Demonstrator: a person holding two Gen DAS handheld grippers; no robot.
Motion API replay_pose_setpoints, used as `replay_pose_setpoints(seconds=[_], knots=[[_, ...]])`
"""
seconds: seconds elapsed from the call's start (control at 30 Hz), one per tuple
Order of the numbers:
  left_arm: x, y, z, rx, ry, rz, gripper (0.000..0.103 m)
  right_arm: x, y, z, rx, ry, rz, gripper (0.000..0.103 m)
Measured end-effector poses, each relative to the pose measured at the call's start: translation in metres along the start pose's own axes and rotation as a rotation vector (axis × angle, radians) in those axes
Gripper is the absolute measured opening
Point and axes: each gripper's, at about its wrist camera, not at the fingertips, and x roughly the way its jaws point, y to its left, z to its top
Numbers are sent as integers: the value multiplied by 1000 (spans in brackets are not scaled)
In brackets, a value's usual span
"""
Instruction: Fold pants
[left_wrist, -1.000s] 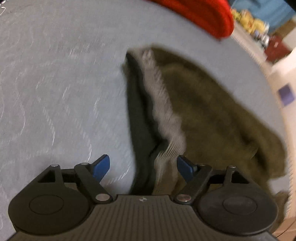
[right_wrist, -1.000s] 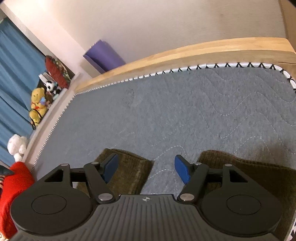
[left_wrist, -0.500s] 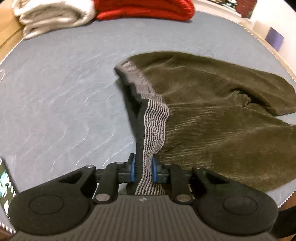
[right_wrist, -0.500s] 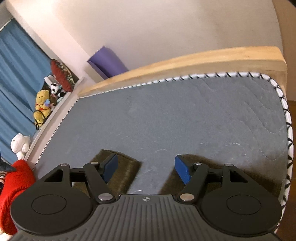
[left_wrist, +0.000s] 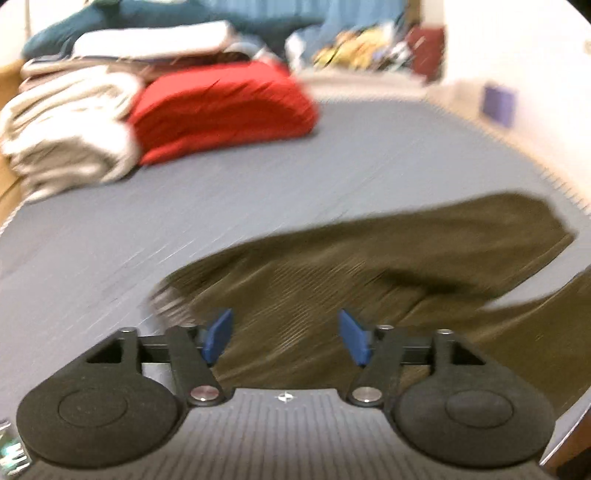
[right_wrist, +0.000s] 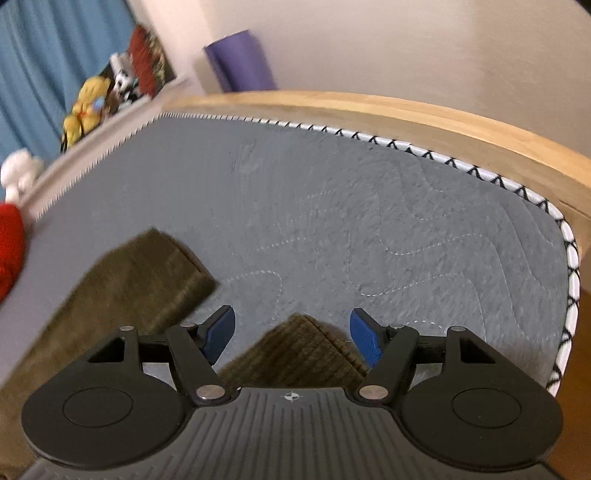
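Grey mattress (right_wrist: 332, 206); pants (left_wrist: 332, 273) below L gripper (left_wrist: 284, 334), fingers just opened.

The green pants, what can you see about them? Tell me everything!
The pants are dark olive green, made of soft ribbed cloth that looks like corduroy. They lie spread flat on the grey quilted mattress, not folded yet. A paler striped waistband edge shows at one end, blurred. At the other end the two leg ends lie apart, with mattress showing between them. The left tool and right tool both hover open above the cloth, gripping nothing.
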Motion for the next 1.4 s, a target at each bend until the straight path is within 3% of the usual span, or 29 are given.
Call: replay_pose_setpoints(seconds=[0.07, 0.13, 0.27, 0.3, 0.33, 0.37, 0.5, 0.57, 0.63, 0.7, 0.73, 0.8, 0.87, 0.9, 0.93, 1.0, 1.1, 1.2, 1.27, 1.4], knots=[[24, -22, -8, 1, 24, -24, 72, 5, -1, -4, -25, 13, 7, 71], [50, -36, -15, 14, 140, -6, 70, 11, 1, -6, -54, 26, 4, 72], [66, -51, -15, 41, 150, -14, 70, 20, 9, -10, -139, 27, 4, 71], [72, -45, -11, 37, 143, -6, 70, 22, 11, -10, -158, 33, 4, 64], [72, -47, -8, 28, 137, -2, 70, 24, 11, -11, -172, 45, 9, 45], [70, -47, -4, 13, 131, -4, 70, 26, 11, -12, -179, 60, 1, 37], [78, -29, 0, -48, 123, -23, 70, 15, 7, -3, -132, 61, 35, 21], [74, -28, 3, -58, 118, -22, 70, -10, 6, 7, -91, -27, 103, 17], [75, -28, 4, -54, 119, -18, 70, -45, 6, 17, -50, -168, 193, 17], [77, -31, 2, -48, 128, -20, 70, -72, 11, 15, -95, -333, 245, 17], [80, -32, 0, -44, 135, -21, 70, -77, 15, 12, -128, -376, 236, 17], [83, -36, -3, -31, 152, -25, 70, -65, 16, 8, -130, -362, 212, 21], [87, -41, -7, -17, 165, -31, 70, -36, 14, 4, -119, -254, 94, 35], [88, -43, -9, -8, 169, -33, 71, -20, 12, 1, -108, -181, 23, 54], [89, -45, -11, 0, 171, -35, 71, -10, 9, -1, -95, -122, -12, 61], [89, -50, -14, 18, 172, -42, 71, -9, -3, -3, -44, -111, -5, 67], [86, -57, -16, 39, 167, -55, 72, -25, -23, 2, 74, -170, 21, 85], [85, -62, -17, 52, 162, -62, 73, -33, -50, 1, 198, -159, -25, 85], [86, -65, -17, 59, 163, -64, 73, -30, -65, -3, 254, -89, -77, 85], [87, -66, -16, 57, 162, -62, 73, -24, -67, -8, 250, 31, -103, 78]])
